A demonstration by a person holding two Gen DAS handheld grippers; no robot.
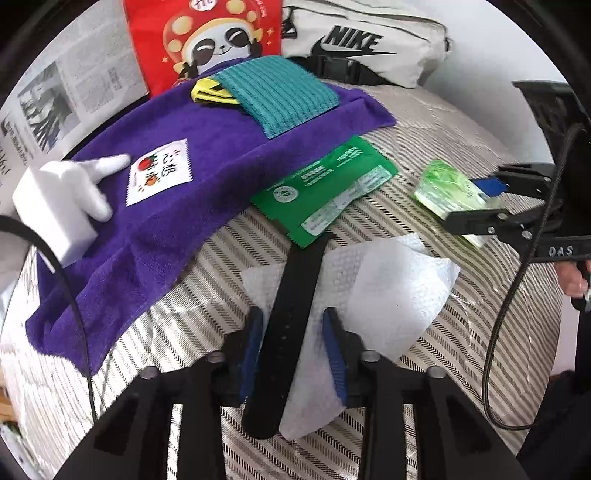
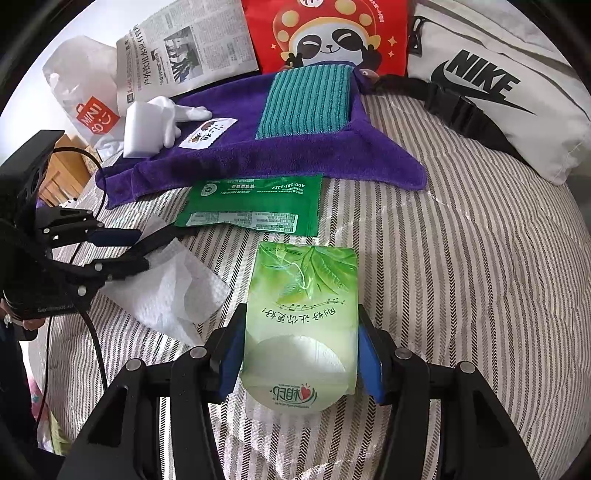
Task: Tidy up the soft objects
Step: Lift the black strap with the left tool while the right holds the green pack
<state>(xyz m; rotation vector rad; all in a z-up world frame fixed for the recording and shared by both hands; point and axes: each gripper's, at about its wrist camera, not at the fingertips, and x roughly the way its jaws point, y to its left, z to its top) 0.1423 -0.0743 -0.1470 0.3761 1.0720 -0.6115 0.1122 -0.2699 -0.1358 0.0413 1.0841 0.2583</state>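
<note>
Left wrist view. The left gripper (image 1: 293, 354) is pointing down at a striped cover (image 1: 424, 155); a black strap (image 1: 291, 314) and a white tissue (image 1: 388, 295) are lying between its blue pads, which are standing apart and not pressing on either. A purple towel (image 1: 184, 184) is carrying a teal cloth (image 1: 280, 92), a yellow piece (image 1: 207, 92) and a white hand figure (image 1: 70, 195). A green packet (image 1: 328, 192) is lying beside the towel. A white bag (image 1: 369, 40) is reading "NIKE". The right gripper (image 1: 491, 199), marked "DAS", is clamped on a tissue pack (image 1: 447, 188).

Right wrist view. The right gripper (image 2: 301, 354) is squeezing the tissue pack (image 2: 303, 314), pads pressing both sides. The green packet (image 2: 255, 206) is showing "400-181-1212". A plastic bag (image 2: 88, 96) is reading "MINISO", beside a newspaper (image 2: 188, 44) and a red panda bag (image 2: 328, 33).
</note>
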